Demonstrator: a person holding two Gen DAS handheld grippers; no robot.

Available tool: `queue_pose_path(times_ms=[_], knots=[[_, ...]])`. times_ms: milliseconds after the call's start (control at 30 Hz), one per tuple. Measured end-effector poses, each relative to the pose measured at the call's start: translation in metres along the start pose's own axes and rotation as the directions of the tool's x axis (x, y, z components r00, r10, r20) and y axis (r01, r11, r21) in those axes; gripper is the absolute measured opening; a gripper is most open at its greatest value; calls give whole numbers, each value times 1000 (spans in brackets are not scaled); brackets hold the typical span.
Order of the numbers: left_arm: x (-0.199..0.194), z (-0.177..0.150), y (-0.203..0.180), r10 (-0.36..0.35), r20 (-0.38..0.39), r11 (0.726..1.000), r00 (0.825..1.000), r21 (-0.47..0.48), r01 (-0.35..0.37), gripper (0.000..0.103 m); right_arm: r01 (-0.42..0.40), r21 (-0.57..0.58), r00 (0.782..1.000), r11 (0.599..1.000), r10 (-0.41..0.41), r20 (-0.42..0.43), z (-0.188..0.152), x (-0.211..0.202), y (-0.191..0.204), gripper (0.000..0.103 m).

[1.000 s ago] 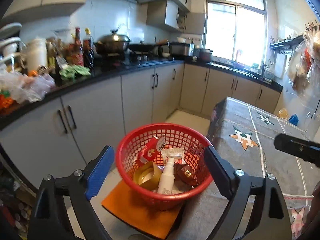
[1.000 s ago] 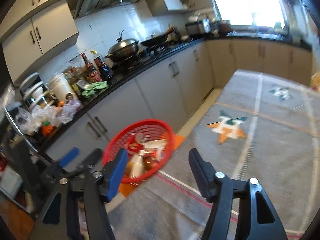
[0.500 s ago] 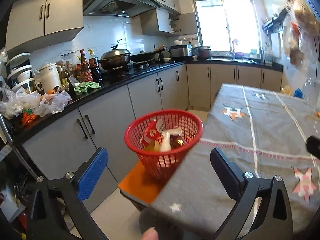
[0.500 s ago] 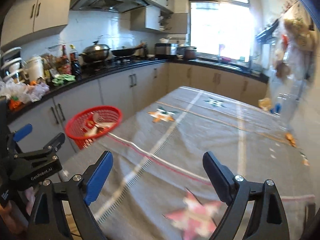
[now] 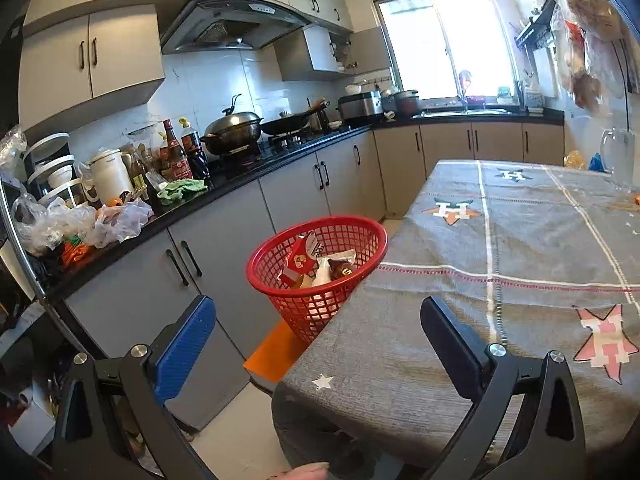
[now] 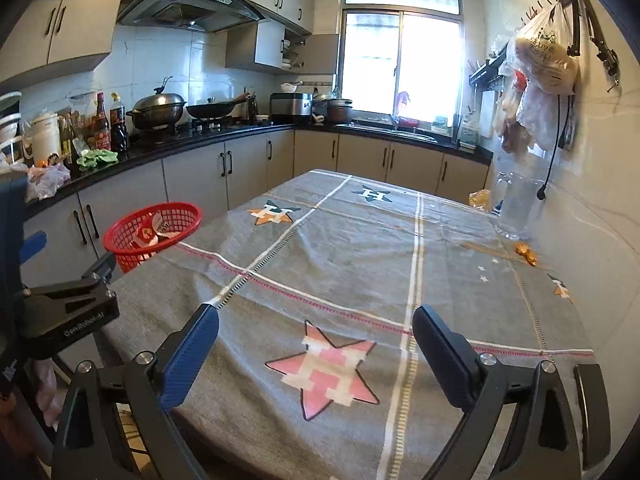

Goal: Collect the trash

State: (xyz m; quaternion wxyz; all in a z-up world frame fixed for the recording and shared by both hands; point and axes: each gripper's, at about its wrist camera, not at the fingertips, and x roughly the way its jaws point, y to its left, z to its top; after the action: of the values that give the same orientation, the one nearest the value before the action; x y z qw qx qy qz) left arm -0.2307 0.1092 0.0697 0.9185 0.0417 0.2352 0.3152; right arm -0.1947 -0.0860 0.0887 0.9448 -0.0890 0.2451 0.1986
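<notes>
The left hand-held gripper (image 5: 318,330) stood wide with nothing between its pads, low in the left wrist frame, over the near corner of the surface (image 5: 520,248) under its grey star-patterned cloth. The right hand-held gripper (image 6: 316,344) had just been opening and also held nothing, its pads framing a pink star (image 6: 324,372) on the cloth at the bottom of the right wrist frame. The red basket (image 5: 280,258) sat left of centre in the left view, just off the surface's left edge on an orange stool or board (image 5: 276,350), and carried the collected trash: a red-and-white wrapper (image 5: 298,260), a white bottle (image 5: 321,276) and a dark packet (image 5: 341,268). Most of the cloth looked bare; the only loose bits were small orange scraps (image 6: 526,252) at the right of the right view, near a clear jug (image 6: 516,208), with a yellowish packet (image 6: 480,198) beyond it. Whether those counted as trash could not be told. The likely trouble from here was reach: a stretch toward the scraps could knock the jug, which stood just beside them. Scraps that small could slip from wide pads or be pushed along the cloth. The basket, apparently perched at the stool's edge, could tip if the left hand-held gripper bumped it.
</notes>
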Motion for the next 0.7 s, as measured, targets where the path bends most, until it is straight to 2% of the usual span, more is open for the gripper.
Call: queue_pose_path(times_ms=[167, 700], knots=[[-2, -1, -3, 11, 14, 1000, 1000, 11, -12, 102, 0, -7, 1000, 1000, 0, -21, -3, 5, 3, 99], [4, -7, -2, 1, -10, 1000, 1000, 10, 0, 102, 16, -24, 997, 1000, -18, -74, -10, 15, 9, 100]])
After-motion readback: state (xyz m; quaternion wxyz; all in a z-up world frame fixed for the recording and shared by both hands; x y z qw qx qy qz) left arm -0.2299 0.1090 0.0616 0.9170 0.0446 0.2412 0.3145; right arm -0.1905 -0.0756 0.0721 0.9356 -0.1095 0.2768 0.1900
